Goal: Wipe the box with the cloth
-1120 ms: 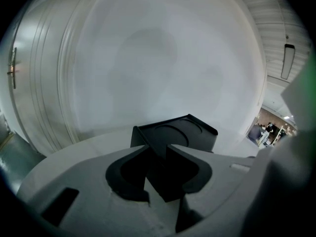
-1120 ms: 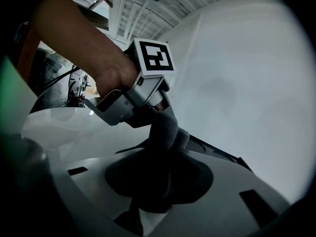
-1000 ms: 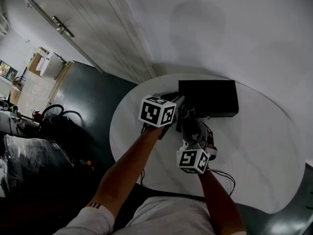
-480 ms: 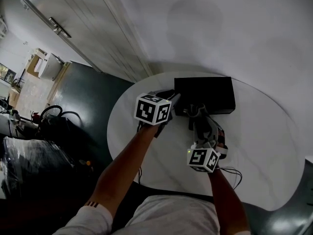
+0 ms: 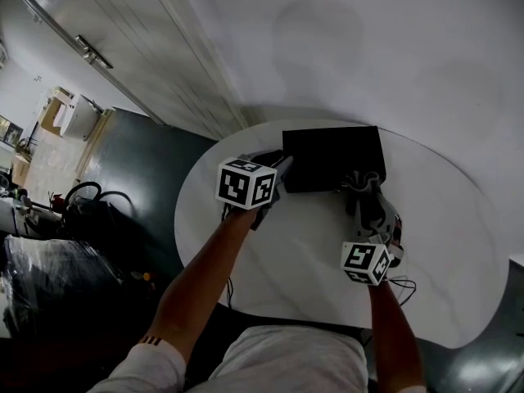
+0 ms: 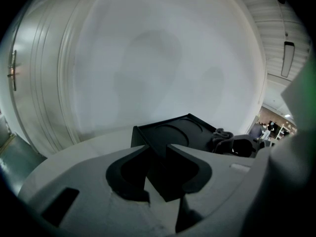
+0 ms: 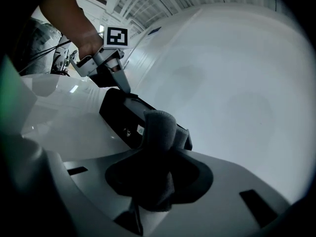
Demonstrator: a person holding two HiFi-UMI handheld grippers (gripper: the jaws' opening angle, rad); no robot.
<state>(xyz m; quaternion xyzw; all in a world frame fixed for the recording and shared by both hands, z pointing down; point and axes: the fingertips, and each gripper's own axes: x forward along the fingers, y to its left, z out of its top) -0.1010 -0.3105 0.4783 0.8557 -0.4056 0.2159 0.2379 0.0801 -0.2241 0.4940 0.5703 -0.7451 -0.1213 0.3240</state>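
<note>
- Right gripper is clamped on the cloth, a dark bunched roll pressed at the box front edge. Risks?
- Roll's narrow, so little contact; drag could pull it out of the jaws. Left gripper pinches only the box's left corner, so a hard stroke may pivot the box.
- Box condition?
- Flat, matte black, round emboss on top. Sits at the far side of the white table, near the wall.

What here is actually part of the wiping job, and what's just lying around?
In the job: black box, cloth, left gripper gripping the box, right gripper gripping the cloth.
Lying about: shiny black bag, coiled cable on the floor.
</note>
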